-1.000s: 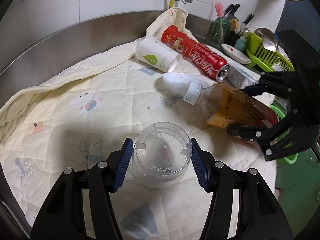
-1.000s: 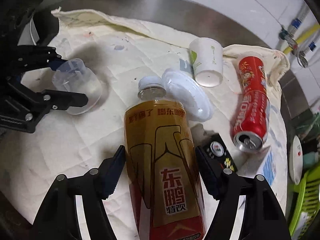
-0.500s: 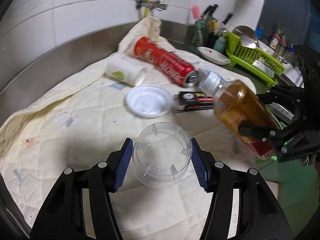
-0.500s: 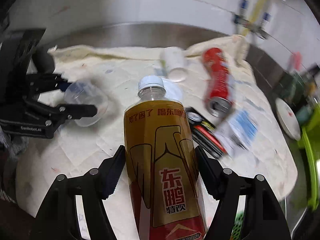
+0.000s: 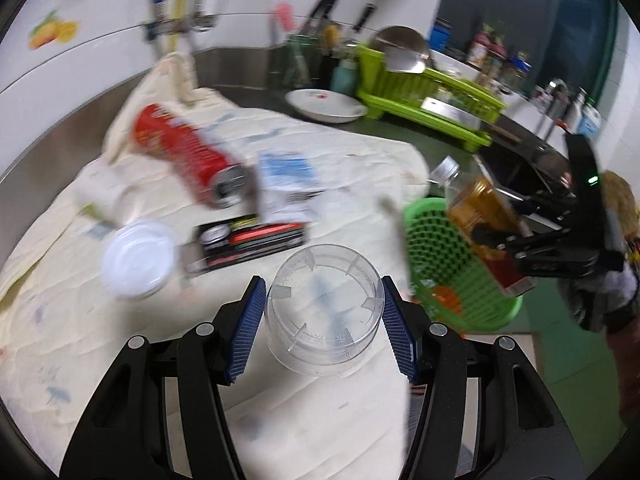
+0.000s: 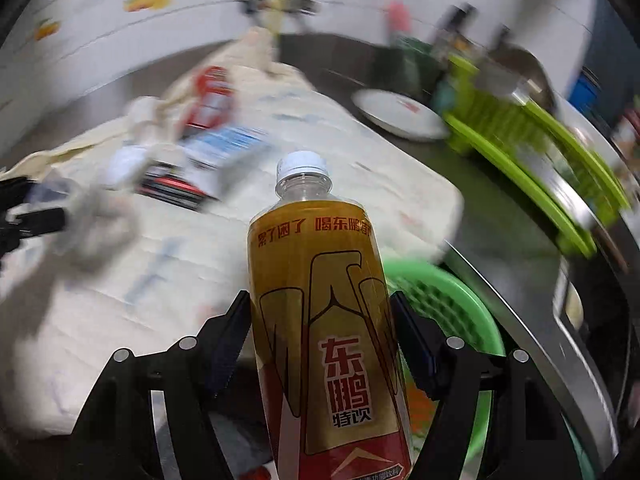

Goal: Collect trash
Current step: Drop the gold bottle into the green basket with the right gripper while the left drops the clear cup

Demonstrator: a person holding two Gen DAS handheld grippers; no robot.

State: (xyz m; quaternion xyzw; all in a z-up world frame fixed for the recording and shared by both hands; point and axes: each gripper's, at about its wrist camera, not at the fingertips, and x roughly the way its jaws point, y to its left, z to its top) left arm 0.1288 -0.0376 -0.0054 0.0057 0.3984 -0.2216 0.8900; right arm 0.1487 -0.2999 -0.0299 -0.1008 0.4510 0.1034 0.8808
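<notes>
Left gripper [image 5: 324, 312] pinches a clear cup [image 5: 323, 307] above the cloth's edge; right gripper [image 6: 320, 344] clamps a bottle [image 6: 320, 320] over the green basket [image 6: 460, 304].

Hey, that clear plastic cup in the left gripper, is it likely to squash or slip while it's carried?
The clear plastic cup looks thin-walled and empty, so probably light and easily squashed. The left gripper holds it across its smooth round sides, so it may slip or twist. On the quilted cloth it would likely roll.

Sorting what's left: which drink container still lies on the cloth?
The red can, on its side; the bottle and clear cup are held in grippers.
</notes>
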